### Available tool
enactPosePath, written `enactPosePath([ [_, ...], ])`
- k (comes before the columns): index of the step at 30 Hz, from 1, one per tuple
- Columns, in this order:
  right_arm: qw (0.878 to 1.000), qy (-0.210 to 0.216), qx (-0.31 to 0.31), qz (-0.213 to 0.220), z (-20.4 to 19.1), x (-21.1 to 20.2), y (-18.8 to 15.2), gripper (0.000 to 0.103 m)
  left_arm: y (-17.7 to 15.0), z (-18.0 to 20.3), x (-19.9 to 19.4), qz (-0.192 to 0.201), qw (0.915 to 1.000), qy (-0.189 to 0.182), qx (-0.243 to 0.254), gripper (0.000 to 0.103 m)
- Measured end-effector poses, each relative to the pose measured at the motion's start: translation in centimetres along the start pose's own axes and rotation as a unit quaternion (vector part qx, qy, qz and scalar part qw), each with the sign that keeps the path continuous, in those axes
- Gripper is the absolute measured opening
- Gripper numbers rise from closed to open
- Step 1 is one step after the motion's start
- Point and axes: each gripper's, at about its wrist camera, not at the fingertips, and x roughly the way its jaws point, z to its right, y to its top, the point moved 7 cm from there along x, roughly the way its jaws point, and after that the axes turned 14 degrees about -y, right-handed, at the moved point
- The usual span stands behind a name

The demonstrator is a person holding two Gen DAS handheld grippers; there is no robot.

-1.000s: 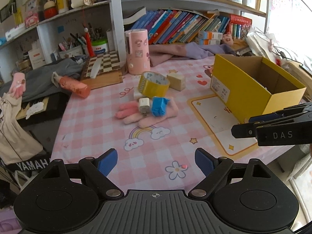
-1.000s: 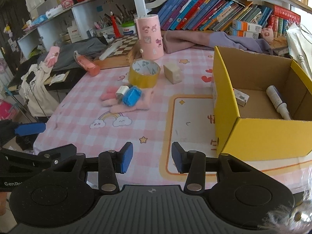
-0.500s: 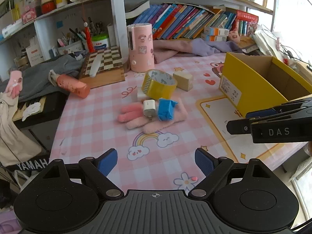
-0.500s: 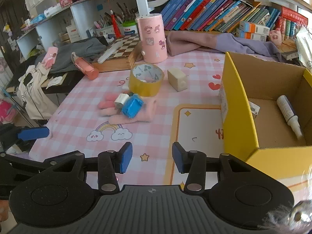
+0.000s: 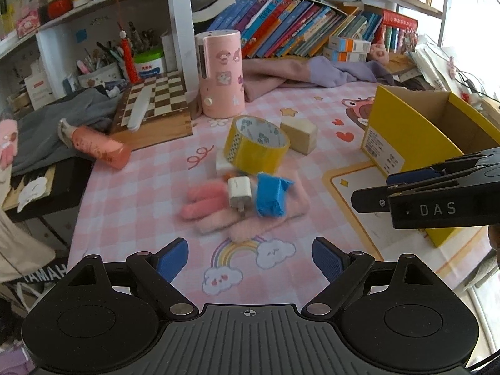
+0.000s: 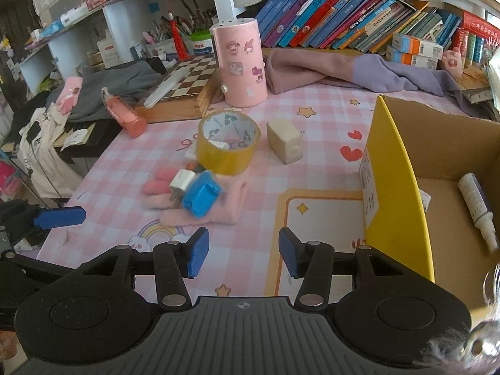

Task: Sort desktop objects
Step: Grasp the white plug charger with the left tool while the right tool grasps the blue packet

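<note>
Two grippers over a pink checked tablecloth (image 5: 131, 193), both tilted downward. Left gripper (image 5: 250, 257) spread wide, nothing between its blue pads, poised above a rainbow print just short of a pink glove (image 5: 237, 215). Right gripper (image 6: 240, 254) narrower, jaws opening, likewise empty, hovering over the cloth between the glove and a yellow cardboard box (image 6: 393, 181). On the glove, side by side and touching: a white charger plug (image 5: 239, 192) and a blue block (image 5: 270, 197), possibly a folded wrapper or a small case, too blurred to tell. Just behind, a roll of yellow tape (image 5: 256, 145) tipped on its edge against a small white piece, and beside it a cream block (image 5: 298, 136). Farther back, a pink sticker-covered cylinder (image 5: 220, 73) standing upright next to a chessboard (image 5: 154, 106); an orange bottle (image 5: 97, 148) lying at the cloth's left edge. Inside the box, a white tube (image 6: 476, 206) lying against the far wall and a small carton partly hidden behind the near wall.
</note>
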Motion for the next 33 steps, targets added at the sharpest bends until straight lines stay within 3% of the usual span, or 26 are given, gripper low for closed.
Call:
enactPosePath([
  [17,1.000,0.024,-0.002,-0.017,-1.8,5.2,3.5,0.052,1.8,-2.2,4.2,-0.041,0.9986,-0.003,0.032,0.089],
  [26,0.995,0.071,-0.063,-0.032,-5.6,7.4,4.2,0.052,0.6,-3.4,4.8,-0.062,0.9980,-0.001,0.012,0.089],
  [33,0.990,0.071,-0.109,-0.046,-7.0,9.2,3.4,0.049,1.0,-3.3,5.2,-0.061,0.9981,0.000,0.007,0.089],
])
